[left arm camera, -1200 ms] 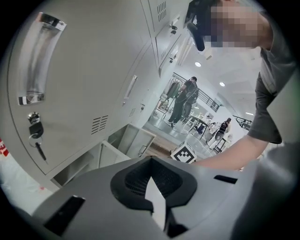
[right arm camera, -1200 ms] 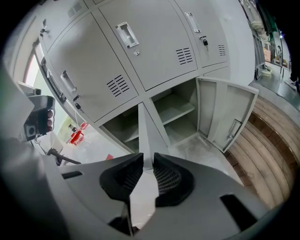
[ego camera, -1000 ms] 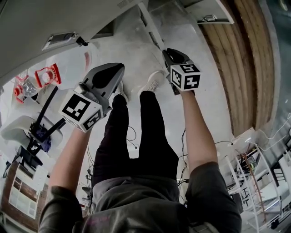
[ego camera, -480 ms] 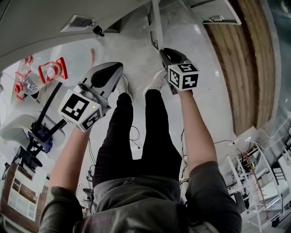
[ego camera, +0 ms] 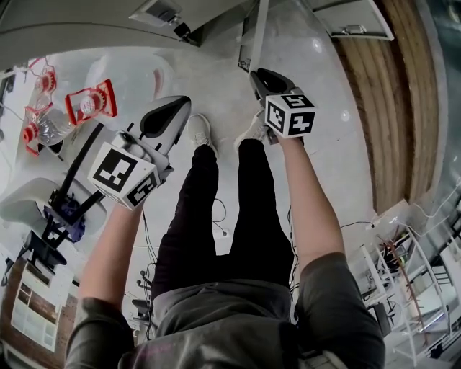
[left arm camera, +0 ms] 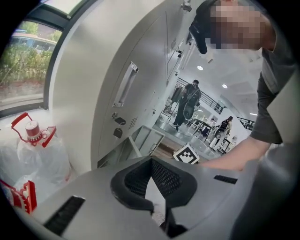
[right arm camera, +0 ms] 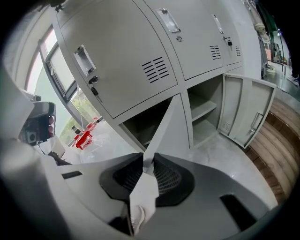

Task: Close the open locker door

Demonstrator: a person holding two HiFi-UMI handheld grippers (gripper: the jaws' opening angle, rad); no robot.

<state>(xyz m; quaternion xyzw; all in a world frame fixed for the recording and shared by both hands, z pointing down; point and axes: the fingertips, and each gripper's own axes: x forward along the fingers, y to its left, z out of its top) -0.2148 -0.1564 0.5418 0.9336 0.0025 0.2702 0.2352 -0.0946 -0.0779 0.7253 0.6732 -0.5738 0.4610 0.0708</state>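
Grey lockers (right arm camera: 131, 61) fill the right gripper view. Two bottom-row doors stand open: a near one seen edge-on (right arm camera: 169, 123) and a farther one (right arm camera: 248, 111) swung wide on the right. In the head view the edge-on door (ego camera: 253, 34) is just beyond my right gripper (ego camera: 261, 78), and the other door (ego camera: 354, 20) lies at the top right. My right gripper (right arm camera: 147, 159) is shut and holds nothing, and points at the edge-on door. My left gripper (ego camera: 171, 114) (left arm camera: 150, 161) is shut and empty too, held to the left, apart from the lockers.
Clear bags holding red-capped water jugs (ego camera: 90, 102) (left arm camera: 33, 136) lie on the floor at the left. A black stand (ego camera: 65, 189) is near my left arm. Wooden flooring (ego camera: 403, 94) runs along the right, with a white wire rack (ego camera: 403, 288) below it. People (left arm camera: 187, 99) walk far behind.
The person has stepped toward the lockers. Both grippers have moved forward, and the right one is now closer to the edge-on door. Both stay shut.
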